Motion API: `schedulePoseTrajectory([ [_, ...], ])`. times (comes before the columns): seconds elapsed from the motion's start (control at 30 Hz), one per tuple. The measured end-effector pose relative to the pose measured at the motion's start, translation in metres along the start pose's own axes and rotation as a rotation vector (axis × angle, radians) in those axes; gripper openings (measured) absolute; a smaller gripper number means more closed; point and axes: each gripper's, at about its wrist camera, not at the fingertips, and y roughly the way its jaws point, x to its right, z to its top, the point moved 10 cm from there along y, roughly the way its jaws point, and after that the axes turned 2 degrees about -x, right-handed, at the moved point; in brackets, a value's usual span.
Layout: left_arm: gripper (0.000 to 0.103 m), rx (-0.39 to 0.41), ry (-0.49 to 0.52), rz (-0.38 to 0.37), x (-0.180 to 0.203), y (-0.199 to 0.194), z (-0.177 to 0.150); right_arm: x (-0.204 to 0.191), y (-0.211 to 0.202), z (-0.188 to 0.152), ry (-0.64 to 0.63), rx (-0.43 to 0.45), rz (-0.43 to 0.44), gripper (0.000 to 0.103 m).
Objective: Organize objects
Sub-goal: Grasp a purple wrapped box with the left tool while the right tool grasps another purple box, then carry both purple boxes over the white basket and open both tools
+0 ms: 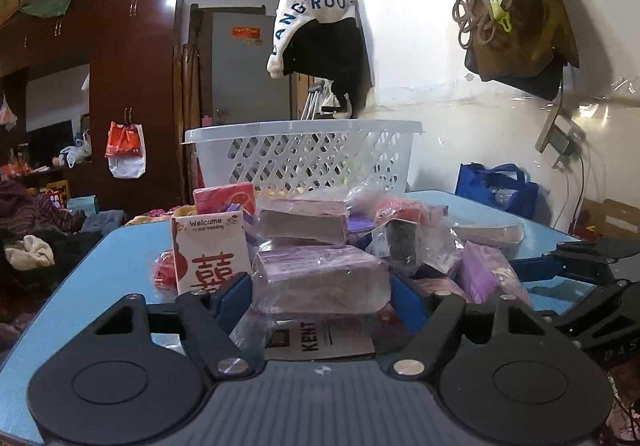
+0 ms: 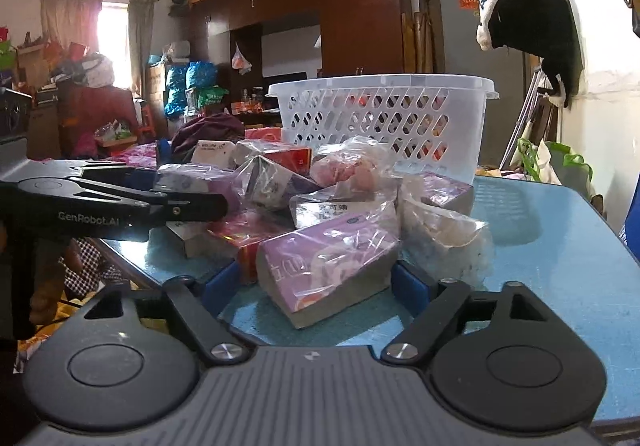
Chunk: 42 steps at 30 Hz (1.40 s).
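Several plastic-wrapped tissue packs and small boxes lie piled on a blue table (image 1: 120, 266) in front of a white slotted basket (image 1: 304, 162). In the left wrist view my left gripper (image 1: 320, 296) has both blue pads against the sides of a purple tissue pack (image 1: 320, 278). Beside it stands a white "Welcome" box (image 1: 210, 250). In the right wrist view my right gripper (image 2: 316, 286) straddles a tilted purple pack (image 2: 328, 270); a gap shows at its left pad. The basket (image 2: 384, 118) stands behind the pile. The left gripper's arm (image 2: 120, 202) reaches in from the left.
A "KENT" box (image 1: 320, 338) lies under the held pack. The table's right half (image 2: 540, 246) is bare blue. A white-and-black jacket (image 1: 320, 26) hangs on the wall behind the basket. A dark wardrobe (image 1: 132, 86) and a blue bag (image 1: 496, 186) stand beyond the table.
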Motion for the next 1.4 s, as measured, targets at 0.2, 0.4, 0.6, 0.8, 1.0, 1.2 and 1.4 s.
schedulePoseTrajectory([
  [0.2,0.077,0.034,0.007,-0.008,0.000,-0.004,0.001,0.001,-0.009,0.001,-0.015,0.035,-0.038,0.071],
  [0.4,0.077,0.102,0.015,-0.001,-0.007,-0.020,0.012,0.000,-0.030,0.016,-0.038,0.092,-0.053,0.071],
  [0.6,0.077,0.147,-0.005,-0.007,-0.015,-0.021,0.042,0.010,-0.031,0.064,-0.069,0.136,-0.071,0.071],
  [0.8,0.077,0.153,0.005,0.003,-0.027,0.029,0.131,0.040,0.018,0.164,-0.103,0.191,-0.162,0.071],
  [1.0,0.077,-0.015,-0.057,0.041,-0.053,0.133,0.186,0.096,0.112,0.207,-0.082,0.057,-0.255,0.070],
  [1.2,0.079,-0.100,-0.092,0.058,-0.065,0.179,0.181,0.115,0.140,0.198,-0.076,-0.001,-0.268,0.072],
  [1.4,0.095,-0.048,-0.101,0.043,-0.069,0.149,0.177,0.098,0.089,0.188,-0.066,0.073,-0.223,0.103],
])
